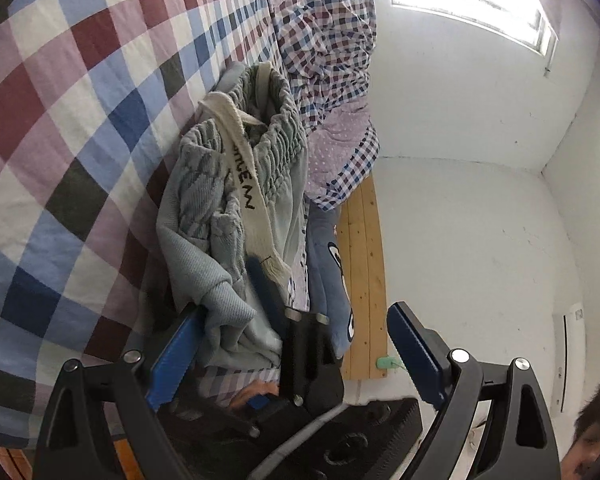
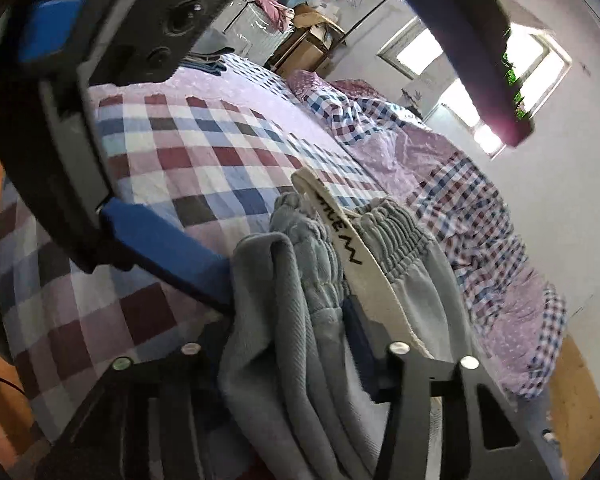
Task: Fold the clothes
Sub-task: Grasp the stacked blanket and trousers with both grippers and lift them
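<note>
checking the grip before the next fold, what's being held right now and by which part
The right tool grips the grey pants by bunched fabric just below the elastic waistband. The left tool stands open, holding nothing.

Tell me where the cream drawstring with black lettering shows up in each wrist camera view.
Left wrist: the cream drawstring runs down the centre, draped over the grey-blue pants.
Right wrist: it lies just right of centre, slanting down across the gathered waistband.
Shared landmark: the checked bedspread, on the left in both views.
</note>
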Demonstrator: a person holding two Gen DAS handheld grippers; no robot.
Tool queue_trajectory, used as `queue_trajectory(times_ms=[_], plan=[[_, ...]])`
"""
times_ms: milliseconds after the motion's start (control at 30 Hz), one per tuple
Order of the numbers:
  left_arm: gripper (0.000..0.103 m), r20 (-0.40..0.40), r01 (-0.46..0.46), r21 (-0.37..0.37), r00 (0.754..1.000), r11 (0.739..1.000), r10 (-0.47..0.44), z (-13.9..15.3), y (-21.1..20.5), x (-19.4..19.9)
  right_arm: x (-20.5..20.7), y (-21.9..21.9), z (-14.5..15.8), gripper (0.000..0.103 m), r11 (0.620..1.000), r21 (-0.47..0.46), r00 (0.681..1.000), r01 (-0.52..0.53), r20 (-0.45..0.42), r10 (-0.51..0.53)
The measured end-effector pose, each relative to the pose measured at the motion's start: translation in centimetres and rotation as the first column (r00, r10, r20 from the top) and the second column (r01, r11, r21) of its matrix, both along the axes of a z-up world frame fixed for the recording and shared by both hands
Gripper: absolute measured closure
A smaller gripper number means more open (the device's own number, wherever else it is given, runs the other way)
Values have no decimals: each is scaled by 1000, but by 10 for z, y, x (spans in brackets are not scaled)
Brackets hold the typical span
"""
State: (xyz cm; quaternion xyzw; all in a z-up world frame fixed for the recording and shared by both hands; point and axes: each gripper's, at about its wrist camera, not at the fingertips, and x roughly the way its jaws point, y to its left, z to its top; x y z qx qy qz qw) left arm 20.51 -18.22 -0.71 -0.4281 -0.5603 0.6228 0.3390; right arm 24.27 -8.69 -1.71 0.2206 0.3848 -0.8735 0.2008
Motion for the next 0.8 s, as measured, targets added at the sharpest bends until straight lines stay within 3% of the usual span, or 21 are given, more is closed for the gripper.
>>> queue_trajectory(times_ms=[133, 400, 533, 633, 800], plan=[[10, -23, 10, -18, 1000, 1000, -11, 2, 3, -3, -3, 7, 13, 63, 999, -45, 1000, 3, 29, -2], [10, -83, 60, -102, 994, 993, -69, 21, 11, -6, -3, 13, 25, 64, 996, -90, 999, 7, 50, -2], [10, -65, 70, -95, 995, 993, -77, 21, 9, -4, -2, 15, 28, 65, 994, -105, 999, 6, 48, -1], [10, -17, 27, -187, 999, 982, -31, 17, -8, 3, -3, 17, 32, 65, 992, -124, 999, 7, 47, -1], [10, -14, 2, -210, 1000, 978, -5, 16, -8, -2, -5, 21, 37, 65, 990, -142, 999, 9, 49, -2]])
